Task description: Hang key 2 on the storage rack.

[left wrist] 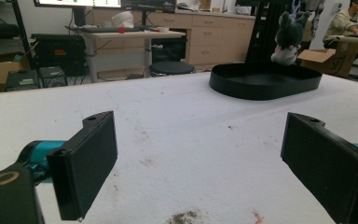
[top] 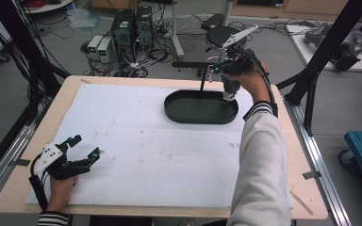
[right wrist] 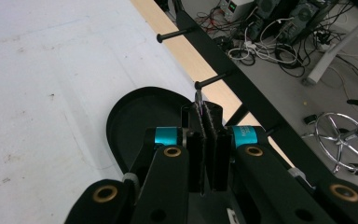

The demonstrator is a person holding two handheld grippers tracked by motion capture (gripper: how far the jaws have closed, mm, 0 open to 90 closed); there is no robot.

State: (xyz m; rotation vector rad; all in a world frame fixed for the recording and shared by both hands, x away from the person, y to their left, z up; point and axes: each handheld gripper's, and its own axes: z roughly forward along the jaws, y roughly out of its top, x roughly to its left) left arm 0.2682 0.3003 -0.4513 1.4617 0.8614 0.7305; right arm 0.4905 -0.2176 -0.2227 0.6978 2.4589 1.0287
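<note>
Your right gripper (right wrist: pixel 208 140), jaws pinched together on something thin, hangs over the black tray (top: pixel 188 112) near the table's far edge. It could slip. Your left gripper (left wrist: pixel 200 163) rests wide apart.

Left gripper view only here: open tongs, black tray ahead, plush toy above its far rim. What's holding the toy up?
Observer: High view: the right tongs hold the plush toy over the right end of the tray.
Operator: Shut tight?
Observer: Right gripper view: jaws pressed together, with a thin piece poking out at the tips.
Operator: Where's my left one on the table?
Observer: High view: the left tongs sit at the near-left corner of the white sheet, well apart from the tray.
</note>
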